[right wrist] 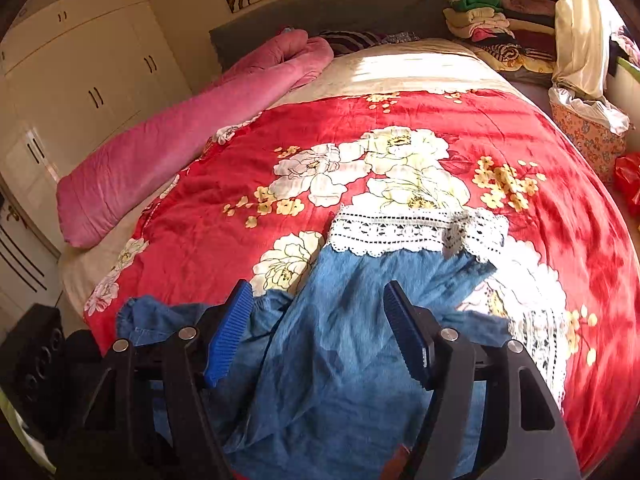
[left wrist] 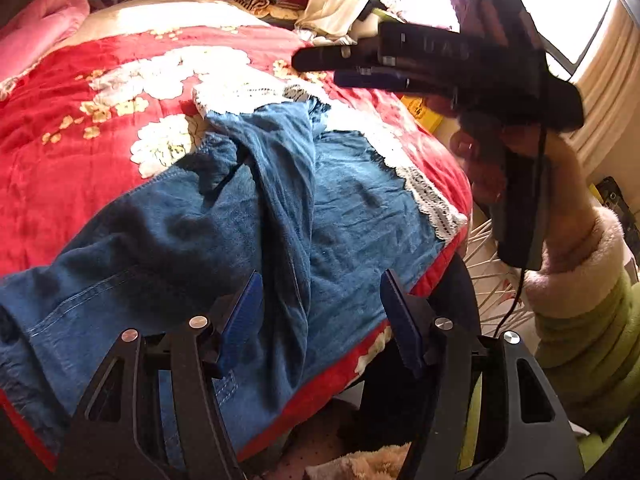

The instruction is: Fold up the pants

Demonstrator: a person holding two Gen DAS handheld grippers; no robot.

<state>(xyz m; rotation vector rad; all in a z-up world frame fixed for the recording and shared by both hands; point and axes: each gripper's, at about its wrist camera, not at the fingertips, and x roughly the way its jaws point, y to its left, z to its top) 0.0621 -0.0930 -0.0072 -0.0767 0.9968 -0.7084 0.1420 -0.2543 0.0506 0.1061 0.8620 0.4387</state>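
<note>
My left gripper (left wrist: 320, 320) and right gripper (right wrist: 318, 330) are both wide, holding nothing. The pants (left wrist: 224, 240) lie on the near edge of the red blanket (right wrist: 400, 120), one leg folded over the other, lace cuffs (right wrist: 400, 232) far. More folds are left.

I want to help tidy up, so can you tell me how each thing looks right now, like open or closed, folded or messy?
Pants: lying on the bed, rumpled, lace hems at the far end, not yet neatly folded.
Left gripper: fingers open, holding nothing.
Right gripper: fingers open, holding nothing.
Red blanket: spread over the bed.
Pink quilt: rolled up along the bed's side.
Wardrobe: doors closed.
Clothes pile: folded, stacked.
</note>
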